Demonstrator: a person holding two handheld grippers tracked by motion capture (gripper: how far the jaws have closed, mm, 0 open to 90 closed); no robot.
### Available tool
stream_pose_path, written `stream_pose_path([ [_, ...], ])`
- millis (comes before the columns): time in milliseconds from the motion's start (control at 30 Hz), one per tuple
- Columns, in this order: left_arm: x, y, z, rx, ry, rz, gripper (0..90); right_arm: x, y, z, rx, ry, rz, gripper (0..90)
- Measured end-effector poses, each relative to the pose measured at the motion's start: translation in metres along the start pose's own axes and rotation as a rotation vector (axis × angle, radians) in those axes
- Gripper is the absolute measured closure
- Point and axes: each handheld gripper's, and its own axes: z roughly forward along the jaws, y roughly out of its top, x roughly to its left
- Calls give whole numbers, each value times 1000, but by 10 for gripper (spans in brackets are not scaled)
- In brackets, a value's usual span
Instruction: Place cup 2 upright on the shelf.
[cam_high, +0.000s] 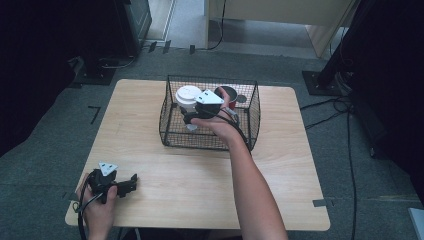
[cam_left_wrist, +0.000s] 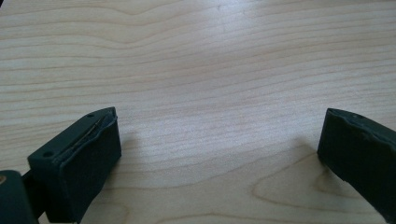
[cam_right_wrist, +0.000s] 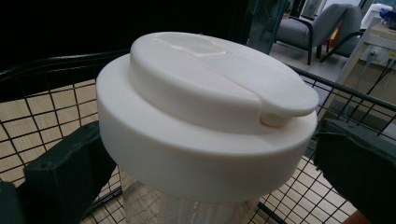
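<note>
The right gripper (cam_high: 192, 114) is up at the wire basket (cam_high: 252, 107), with its 2 black jaws on either side of a clear cup with a big white lid (cam_right_wrist: 201, 112). In the right gripper view the jaws sit just under the wide lid, 1 on each side of the see-through cup body. They are close to the cup, but I cannot tell if they are squeezing it or only next to it.

The cup stands up straight, its long side going up and down, and its lid faces up. The small drinking bump on the lid points to the right in the right gripper view. The cup is in the left part of the basket, with its lid about level with the rim.

The left gripper (cam_high: 131, 182) rests on the wooden table (cam_high: 280, 175) near the front left corner, well apart from the basket. Its 2 jaws are spread wide, with bare wood between them.

I count 1 basket, 1 lidded cup, and 1 dark red cup (cam_high: 229, 93) in the back of the basket.
</note>
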Motion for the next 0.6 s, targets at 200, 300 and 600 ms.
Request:
stream_pose_path([
  [200,0,0,0,2,0,1,0,-2,1,-6,0,11,-26,0],
  [300,0,0,0,1,0,2,0,-3,1,-9,-7,16,-32,0],
  [600,0,0,0,1,0,1,0,-9,4,-19,-21,19,-30,0],
])
